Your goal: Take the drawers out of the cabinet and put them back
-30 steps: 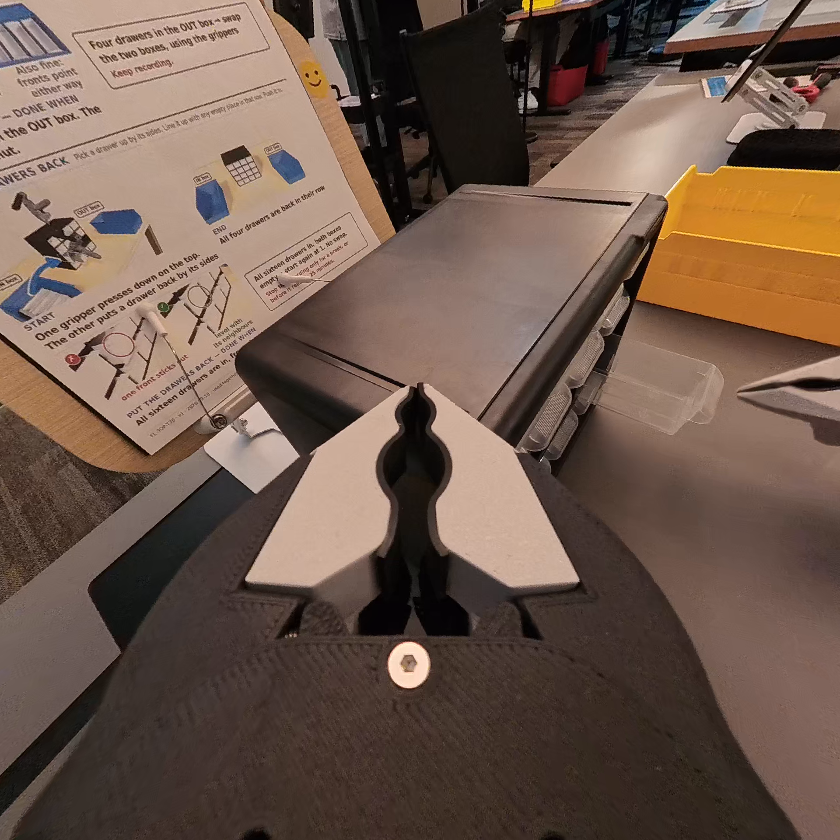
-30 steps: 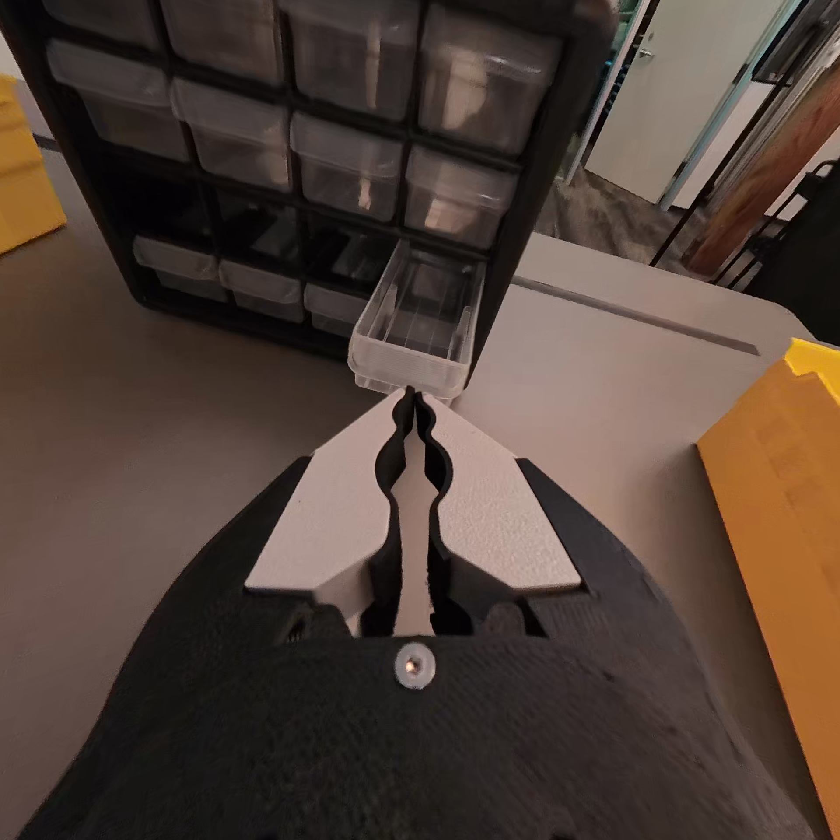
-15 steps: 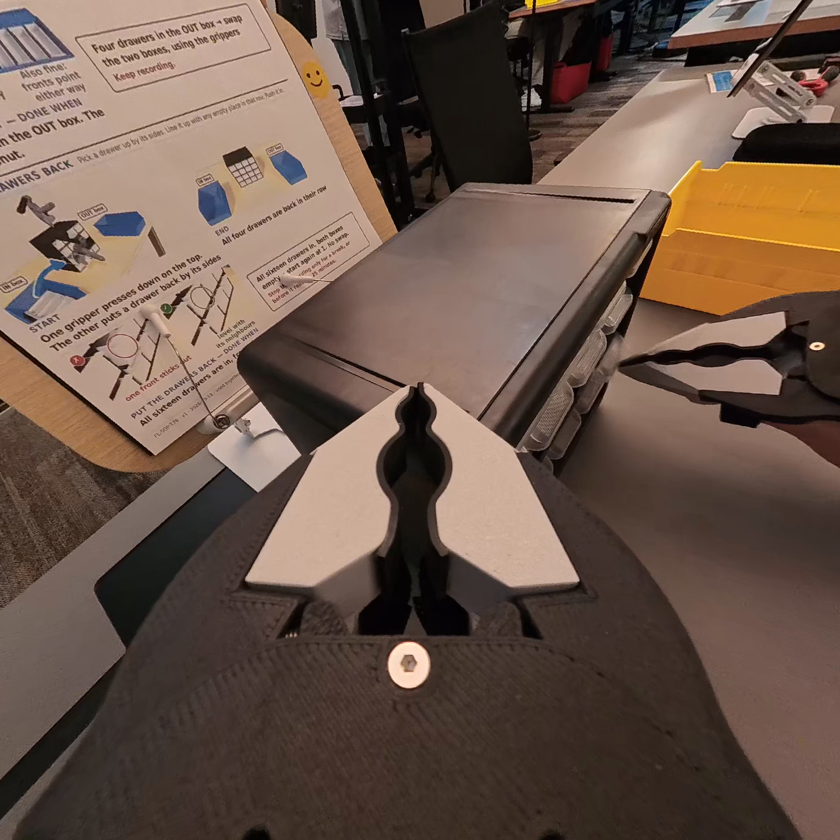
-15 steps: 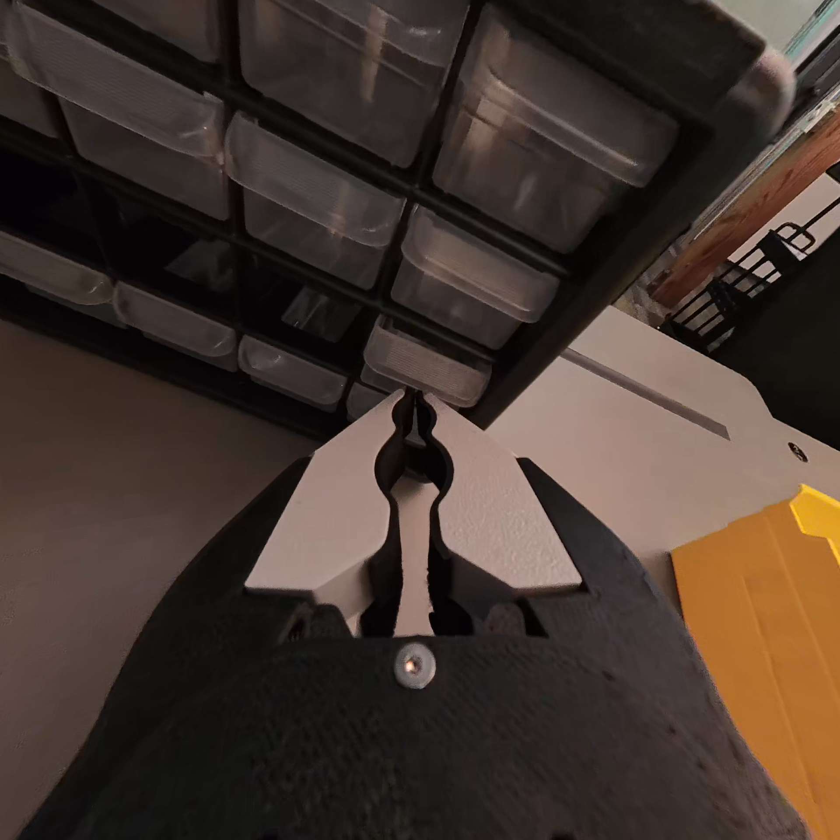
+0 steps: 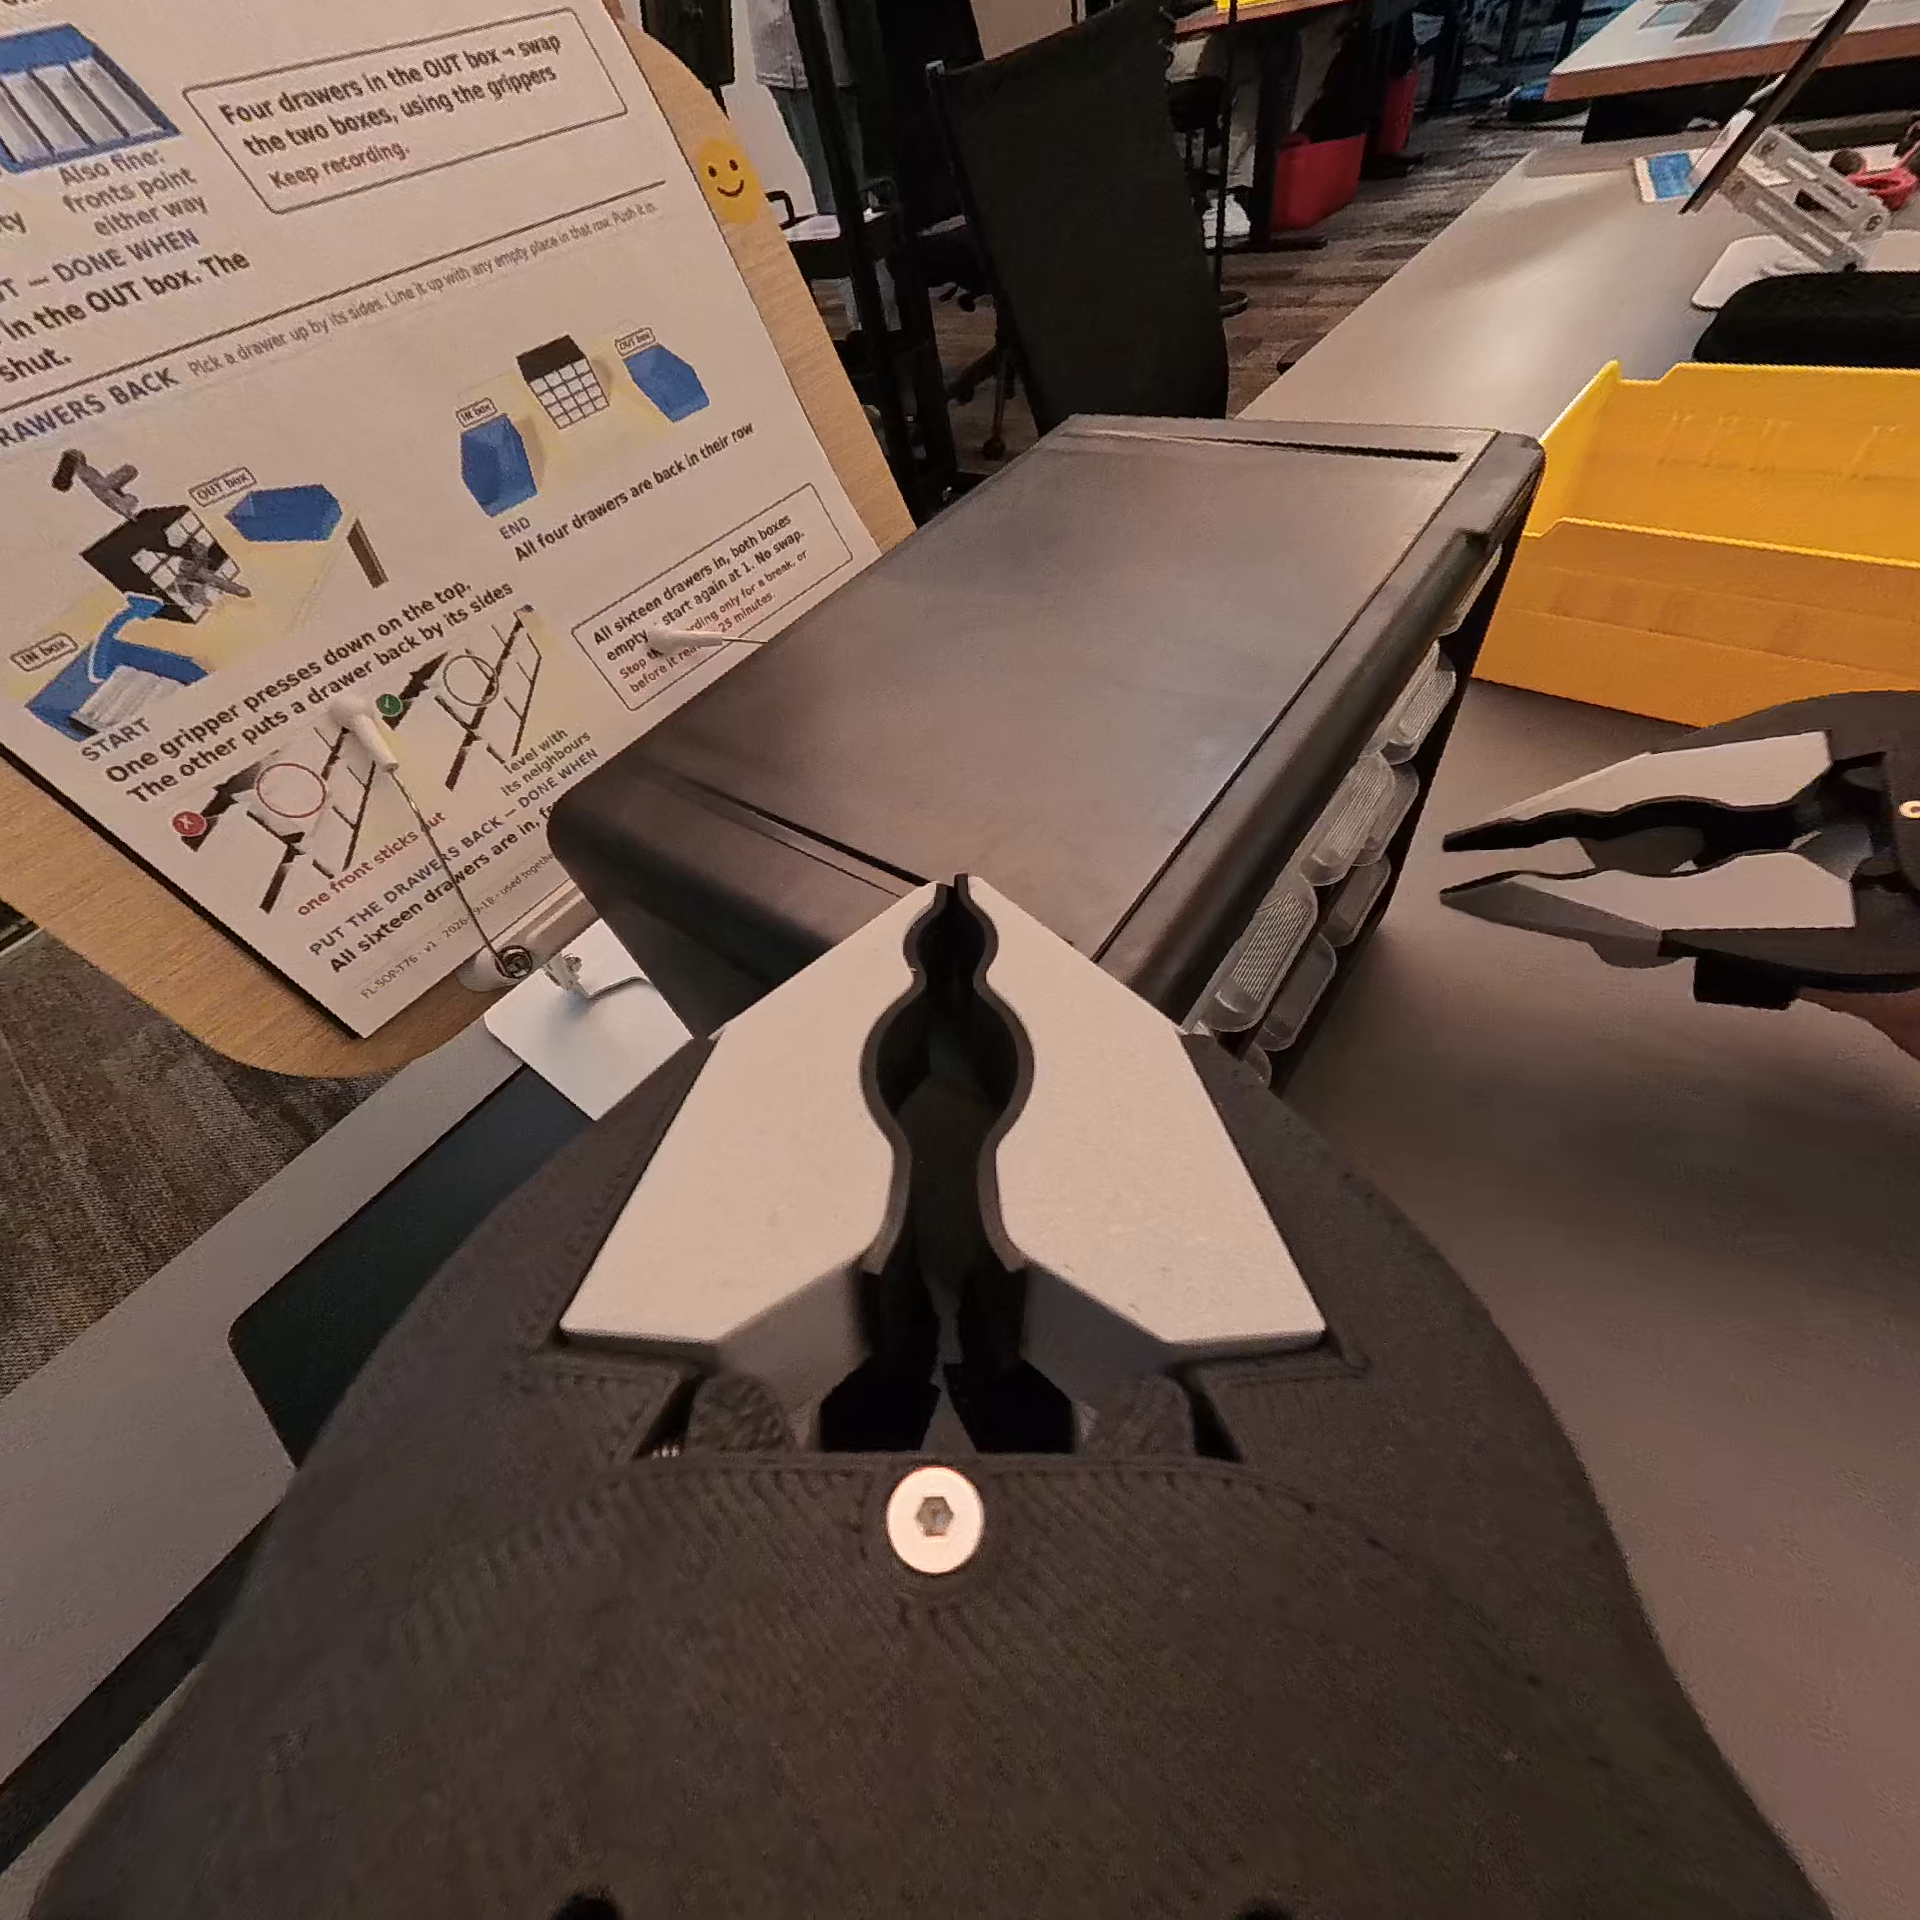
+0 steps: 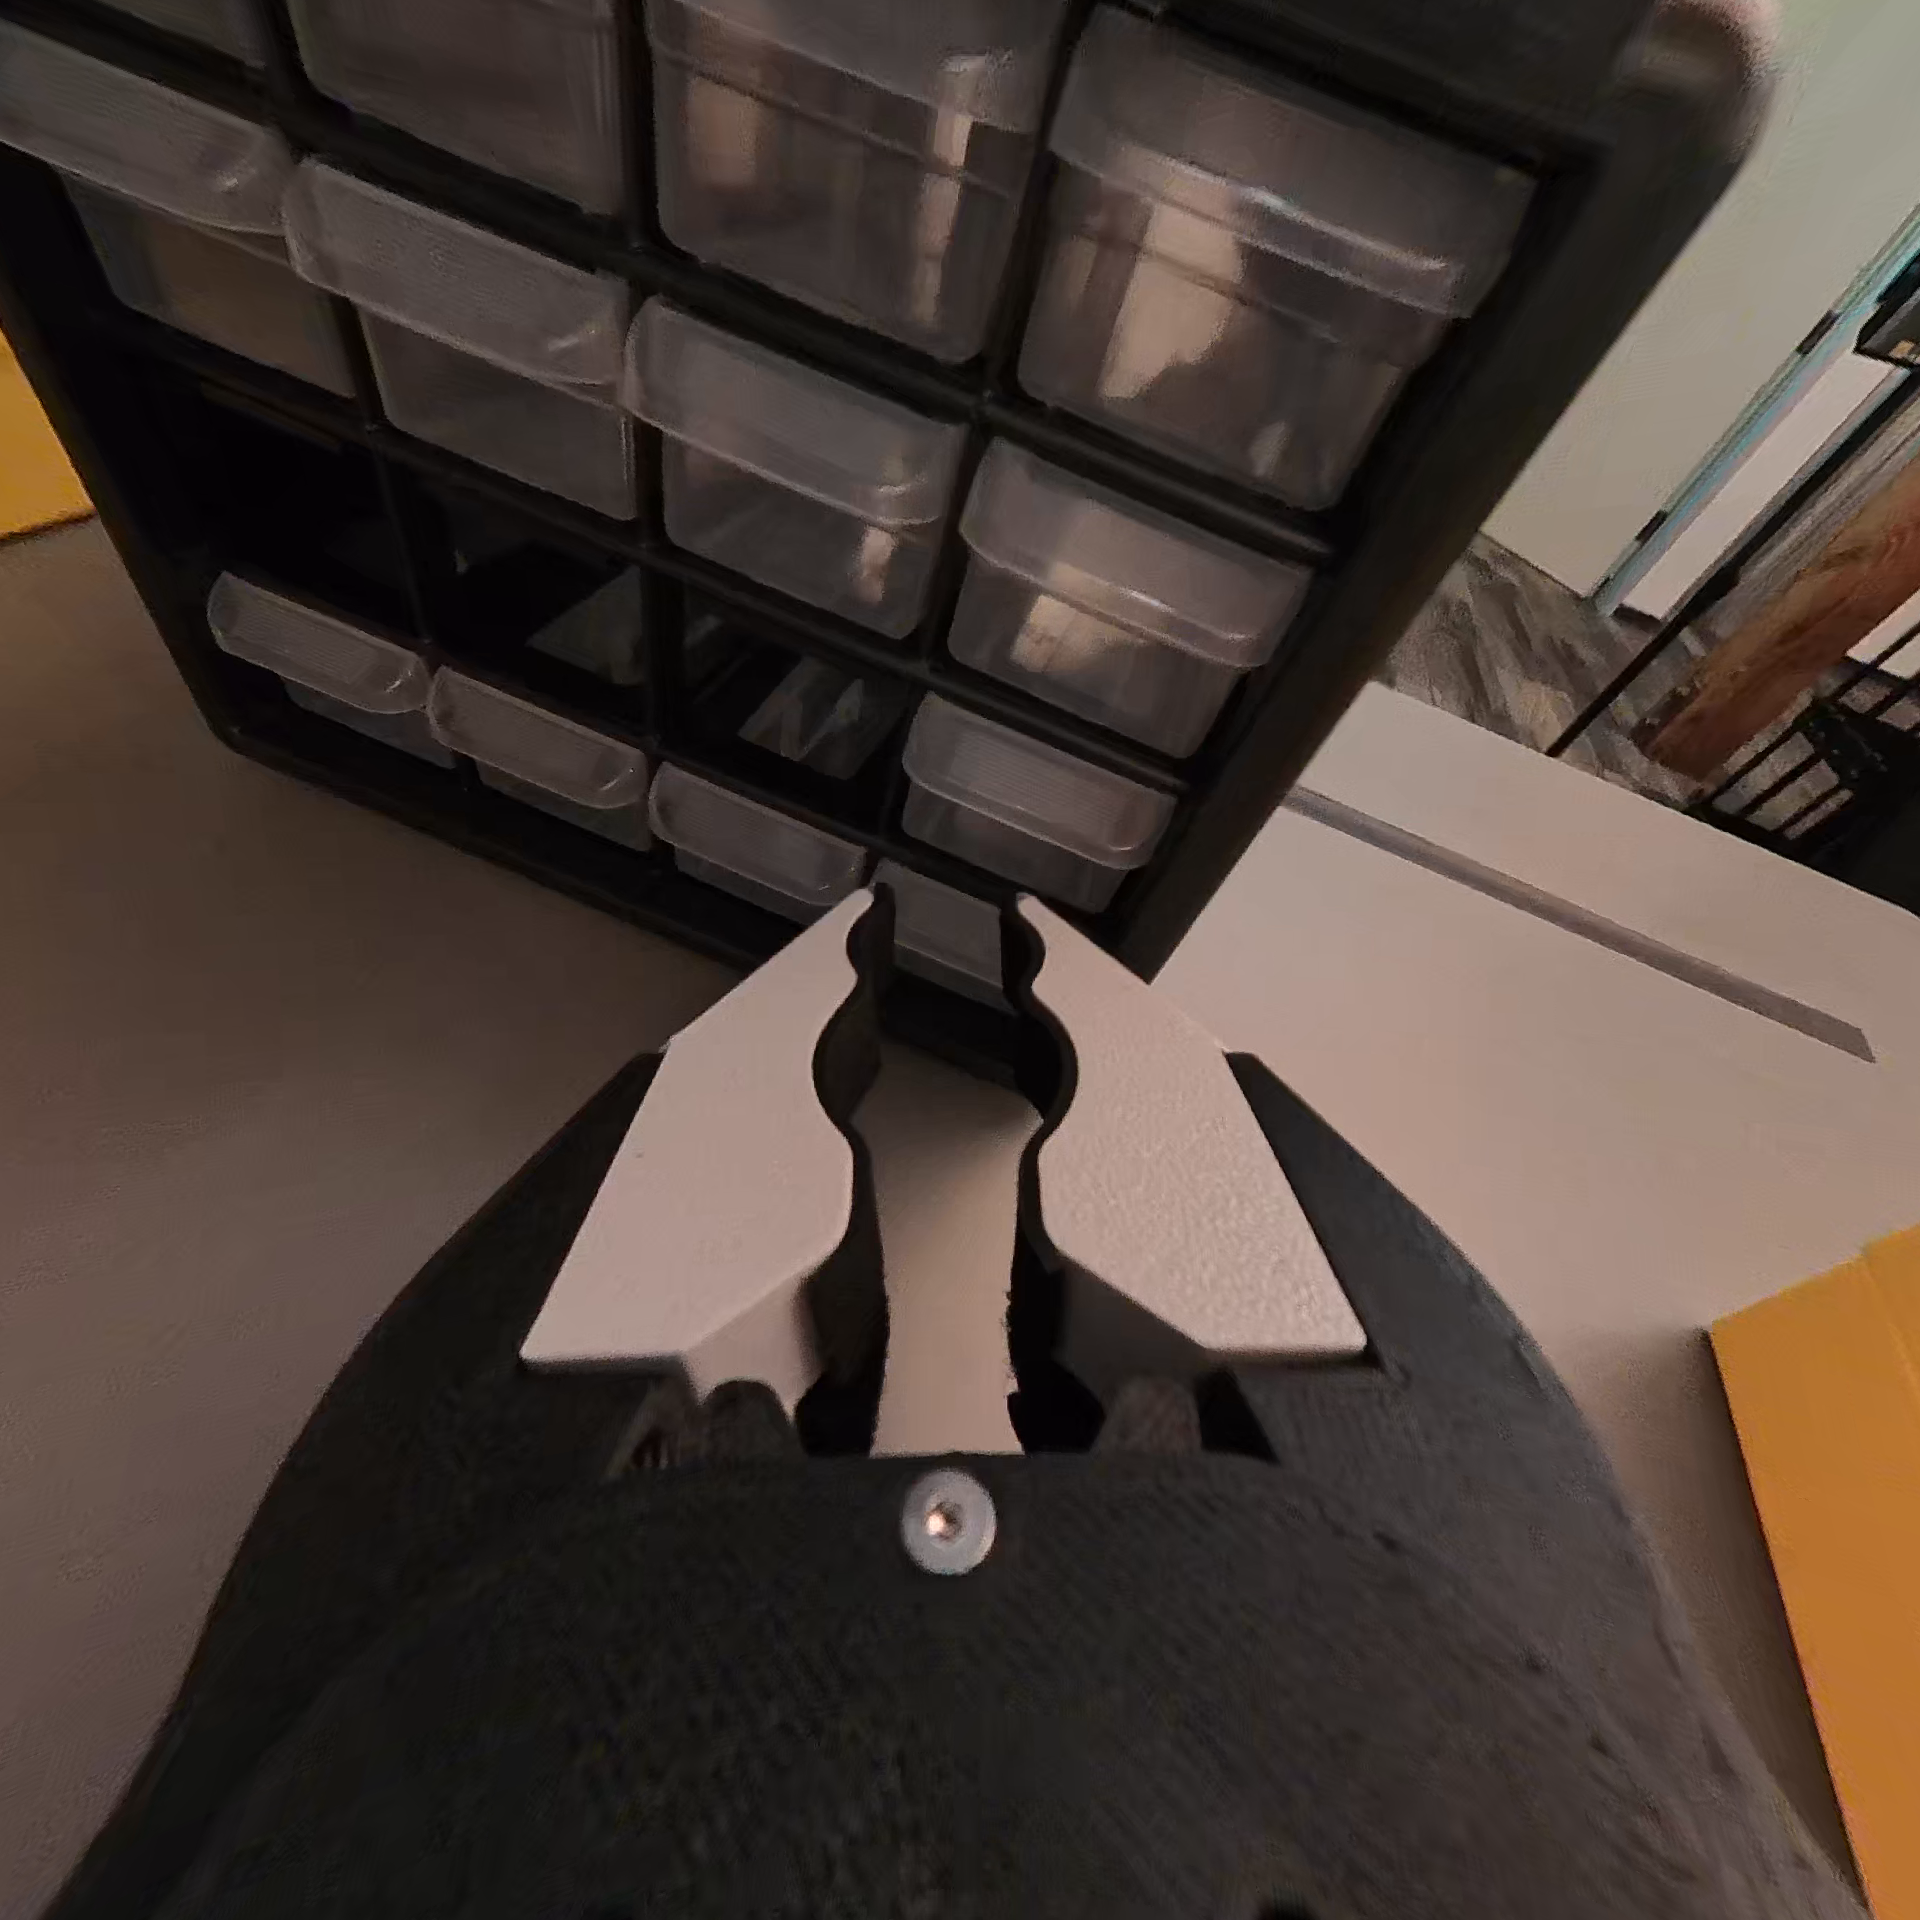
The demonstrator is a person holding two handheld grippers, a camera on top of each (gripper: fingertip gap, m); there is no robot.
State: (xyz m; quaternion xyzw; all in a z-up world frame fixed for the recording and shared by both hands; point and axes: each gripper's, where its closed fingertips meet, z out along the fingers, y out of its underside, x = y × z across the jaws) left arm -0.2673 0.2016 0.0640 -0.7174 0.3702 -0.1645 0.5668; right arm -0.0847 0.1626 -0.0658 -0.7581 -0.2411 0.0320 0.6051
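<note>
The black cabinet (image 5: 1091, 644) stands on the grey table with its clear drawers facing right. My left gripper (image 5: 958, 883) is shut and empty, its tips at the near edge of the cabinet top. In the right wrist view the cabinet front (image 6: 1403, 727) is close. My right gripper (image 6: 945, 899) is open and empty, just in front of the bottom right drawer (image 6: 951, 925). It also shows in the left wrist view (image 5: 1449, 868). The third row holds one drawer (image 6: 1039, 805), seated at its right end. Three slots (image 6: 520, 582) left of it are empty.
A yellow bin (image 5: 1714, 582) stands beyond the cabinet front, and another yellow bin (image 6: 1849, 1507) lies at my right. An instruction board (image 5: 364, 468) leans left of the cabinet. Chairs and other desks are far behind. The left gripper's tips are roughly 25 cm from the right gripper's.
The drawer that stuck out of the third row's right slot has been pushed in flush. My right gripper then drew back a little and opened. My left gripper has stayed put.
</note>
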